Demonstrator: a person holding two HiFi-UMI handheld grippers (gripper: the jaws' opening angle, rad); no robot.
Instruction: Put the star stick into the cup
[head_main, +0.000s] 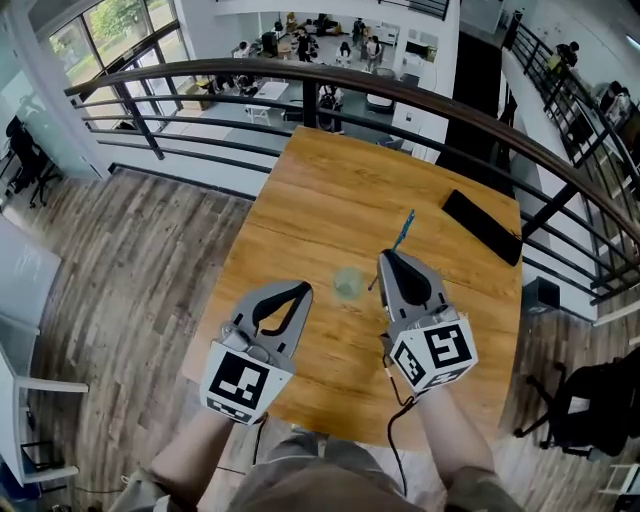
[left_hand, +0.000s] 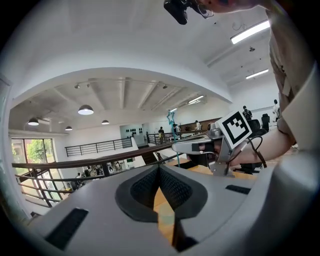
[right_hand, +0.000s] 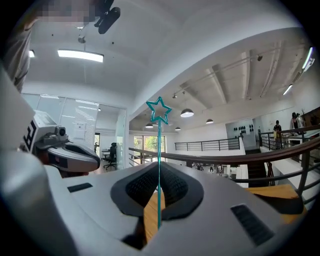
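Note:
A thin teal star stick (head_main: 403, 232) is pinched between the jaws of my right gripper (head_main: 384, 256), which is shut on it. The stick points up and away over the table, star end (right_hand: 159, 110) on top. A small clear cup (head_main: 349, 282) stands on the wooden table (head_main: 330, 190), just left of the right gripper's tip and right of my left gripper (head_main: 303, 290). The left gripper is shut with nothing in it; its pads (left_hand: 150, 187) meet at the tips. From the left gripper view, the right gripper (left_hand: 200, 146) shows holding the stick (left_hand: 172, 122).
A flat black slab (head_main: 483, 226) lies near the table's far right edge. A curved dark railing (head_main: 330, 78) runs just beyond the far edge, with a drop to a lower floor behind it. A black chair (head_main: 585, 400) stands right of the table.

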